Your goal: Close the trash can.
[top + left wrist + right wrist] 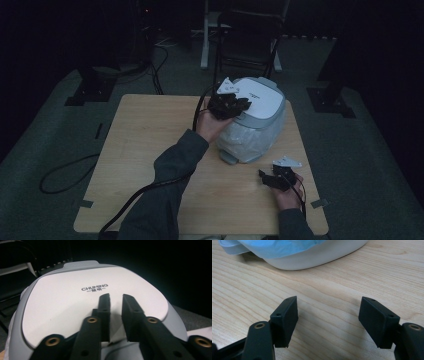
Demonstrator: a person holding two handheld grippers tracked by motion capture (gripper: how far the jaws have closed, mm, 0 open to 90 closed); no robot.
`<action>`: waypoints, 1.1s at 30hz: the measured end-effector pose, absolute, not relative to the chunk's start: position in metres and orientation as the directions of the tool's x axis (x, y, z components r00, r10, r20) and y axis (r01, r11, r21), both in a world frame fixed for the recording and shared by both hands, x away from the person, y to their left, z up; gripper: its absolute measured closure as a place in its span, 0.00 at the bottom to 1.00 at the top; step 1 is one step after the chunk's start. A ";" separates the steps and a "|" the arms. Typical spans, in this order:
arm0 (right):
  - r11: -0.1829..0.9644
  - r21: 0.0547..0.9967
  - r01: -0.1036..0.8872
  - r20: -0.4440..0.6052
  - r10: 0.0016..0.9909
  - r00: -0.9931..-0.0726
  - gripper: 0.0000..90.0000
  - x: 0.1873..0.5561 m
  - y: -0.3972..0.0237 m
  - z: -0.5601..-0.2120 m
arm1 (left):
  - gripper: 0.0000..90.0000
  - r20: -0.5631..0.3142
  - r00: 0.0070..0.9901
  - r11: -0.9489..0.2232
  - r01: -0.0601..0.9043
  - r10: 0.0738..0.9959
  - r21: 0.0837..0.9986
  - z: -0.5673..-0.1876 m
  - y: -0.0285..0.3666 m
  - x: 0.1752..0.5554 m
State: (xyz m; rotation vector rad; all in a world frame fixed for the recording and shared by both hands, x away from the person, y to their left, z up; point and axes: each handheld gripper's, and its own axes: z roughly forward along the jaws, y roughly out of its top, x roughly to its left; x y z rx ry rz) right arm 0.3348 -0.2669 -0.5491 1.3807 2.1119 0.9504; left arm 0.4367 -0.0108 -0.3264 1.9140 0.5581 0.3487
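A small bin (250,137) with a white, grey-rimmed lid (262,97) stands on the wooden table (150,145), right of centre. A thin plastic liner bag wraps its body. My left gripper (244,104) rests over the near-left part of the lid (62,305), above the printed brand name. Its jaws (116,296) are shut to a narrow slit with nothing between them. My right gripper (264,176) hovers low over the table near the front right, jaws open (328,302) and empty. The bin's base (312,260) and bluish liner (279,247) lie just ahead of it.
A dark folding chair (250,40) stands behind the table. Cables (65,175) loop on the floor at the left, and the left gripper's cable (145,192) trails over the table's front edge. Bare wood (145,130) lies left of the bin.
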 end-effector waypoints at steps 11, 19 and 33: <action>0.265 0.746 0.611 0.006 0.915 -0.404 0.34 0.335 -0.266 -0.549 | 0.81 -0.017 0.859 -0.331 0.216 0.512 0.919 -0.322 0.004 0.429; 0.278 0.746 0.606 0.006 0.906 -0.423 0.34 0.336 -0.268 -0.549 | 0.73 -0.018 0.822 -0.274 0.210 0.569 0.939 -0.321 0.071 0.419; 0.347 0.742 0.573 0.002 0.855 -0.519 0.29 0.344 -0.288 -0.549 | 0.65 -0.081 0.689 -0.293 0.408 0.721 0.865 -0.413 0.216 0.389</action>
